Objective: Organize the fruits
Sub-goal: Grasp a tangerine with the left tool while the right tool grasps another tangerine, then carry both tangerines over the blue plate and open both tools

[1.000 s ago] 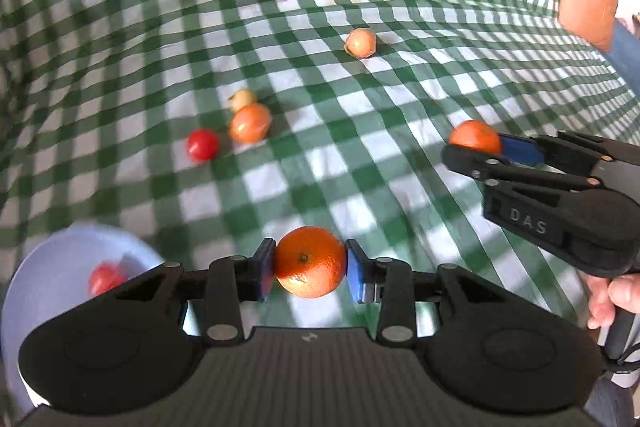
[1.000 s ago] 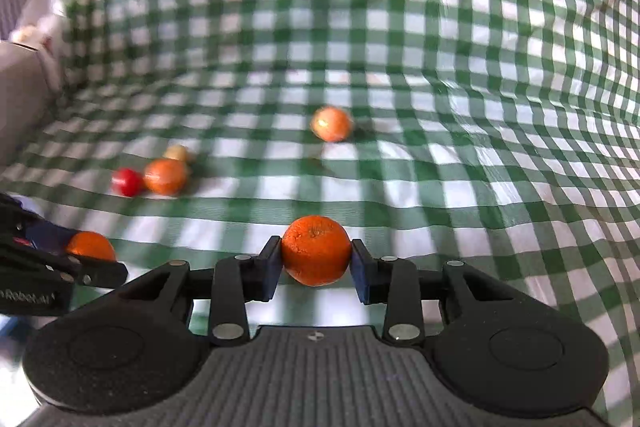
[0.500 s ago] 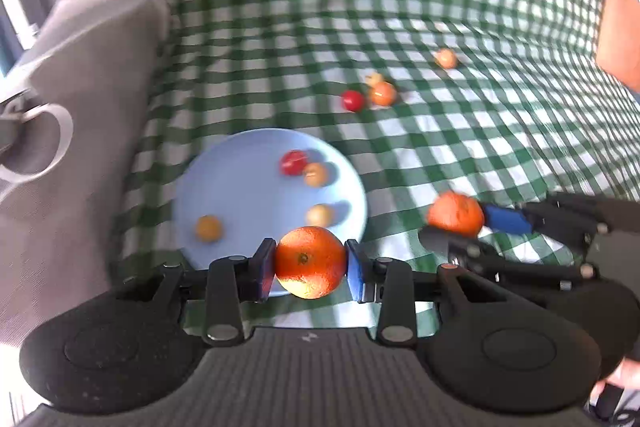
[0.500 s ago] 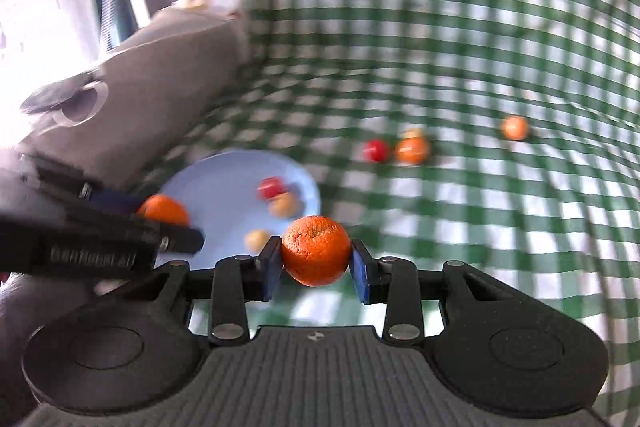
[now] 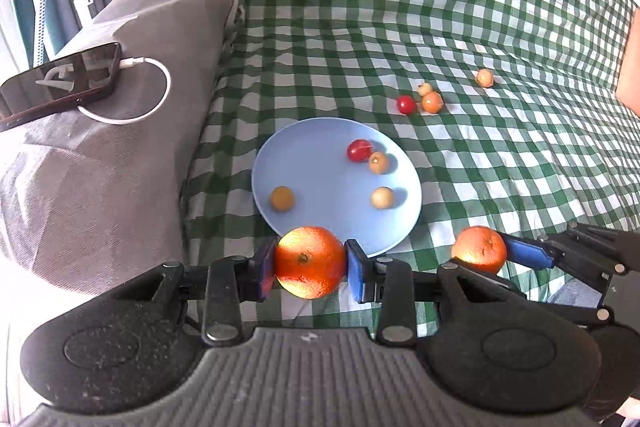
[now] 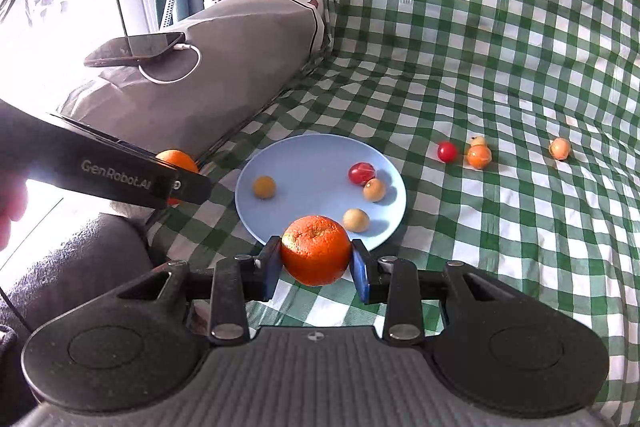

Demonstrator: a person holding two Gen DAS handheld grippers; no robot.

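From the left wrist view, my left gripper [image 5: 310,269] sits at the bottom centre of the frame, its blue pads clamped on an orange [image 5: 310,262]. The blue plate [image 5: 320,163] lies straight ahead of it, just above the orange in the picture, and the fruit overlaps the plate's near rim. Four small fruits already rest in the plate. The right gripper [image 5: 486,259] comes in from the lower right holding a second orange [image 5: 479,255], which hangs over the green checked cloth [image 5: 480,7] just right of the plate's rim. Three more small fruits lie grouped beyond the plate, and a fourth sits alone further right.

From the right wrist view, my right gripper [image 6: 316,269] is at bottom centre, closed on its orange [image 6: 316,251], with the blue plate [image 6: 296,163] directly ahead and slightly left. The left gripper [image 6: 176,183] reaches in from the left edge, its orange [image 6: 176,159] half hidden behind its finger, left of the plate.

I judge both oranges need only a short forward carry, with each gripper closing in from its own side.
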